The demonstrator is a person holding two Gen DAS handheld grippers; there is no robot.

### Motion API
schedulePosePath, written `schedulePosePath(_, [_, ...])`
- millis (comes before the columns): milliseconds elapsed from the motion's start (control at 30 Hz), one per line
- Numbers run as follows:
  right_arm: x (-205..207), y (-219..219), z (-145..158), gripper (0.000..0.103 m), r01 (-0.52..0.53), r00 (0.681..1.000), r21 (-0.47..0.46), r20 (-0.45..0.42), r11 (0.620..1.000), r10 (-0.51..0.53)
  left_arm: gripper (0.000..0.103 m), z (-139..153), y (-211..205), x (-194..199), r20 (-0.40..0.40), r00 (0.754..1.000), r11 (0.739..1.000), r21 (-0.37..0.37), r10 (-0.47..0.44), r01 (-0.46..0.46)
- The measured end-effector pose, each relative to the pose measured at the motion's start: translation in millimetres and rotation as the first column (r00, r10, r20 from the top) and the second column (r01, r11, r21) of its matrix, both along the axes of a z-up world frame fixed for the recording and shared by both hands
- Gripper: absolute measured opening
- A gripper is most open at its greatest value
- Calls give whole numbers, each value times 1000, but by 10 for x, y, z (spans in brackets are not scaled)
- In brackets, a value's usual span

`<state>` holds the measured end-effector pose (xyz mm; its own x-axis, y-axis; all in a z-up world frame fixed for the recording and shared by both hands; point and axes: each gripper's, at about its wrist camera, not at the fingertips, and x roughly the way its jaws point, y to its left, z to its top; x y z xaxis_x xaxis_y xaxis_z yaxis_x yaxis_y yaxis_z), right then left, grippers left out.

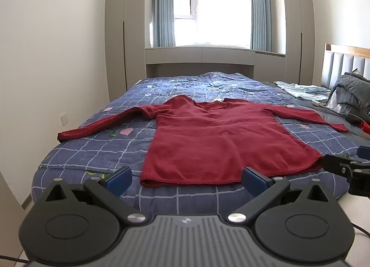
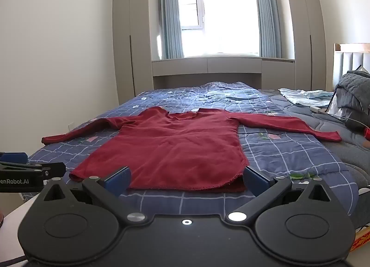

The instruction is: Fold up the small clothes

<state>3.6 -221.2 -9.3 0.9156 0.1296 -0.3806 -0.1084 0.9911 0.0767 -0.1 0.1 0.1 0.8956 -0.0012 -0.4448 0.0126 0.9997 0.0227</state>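
Grippers, two of them, black with blue finger pads, hover side by side at the near edge of a bed. Left gripper (image 1: 186, 179) has its jaws spread wide and holds nothing; right gripper (image 2: 186, 178) is equally wide and empty. Each points at the hem of one dark red long-sleeved knit shirt (image 1: 215, 142), probably so the two can take its near corners together.

That single shirt lies flat and face up on a navy quilt with a white grid pattern (image 1: 97, 151), hem nearest, neckline farthest. Its two sleeves stretch out to left and right, a layout that suits folding them inward first. No fold looks started.

Farther right on the bed sit one pale blue crumpled garment (image 1: 303, 90) and one grey quilted bundle (image 1: 353, 95), well apart from the shirt. Beyond the bed, one bright window (image 1: 215, 5) stands between two blue-grey curtains.
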Motion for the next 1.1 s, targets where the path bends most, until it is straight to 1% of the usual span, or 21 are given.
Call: schedulePosePath(1100, [-5,0,6,103,0,1000,-1,2,1000,0,103,14,19,1,4,1000,1000,6,2,-2])
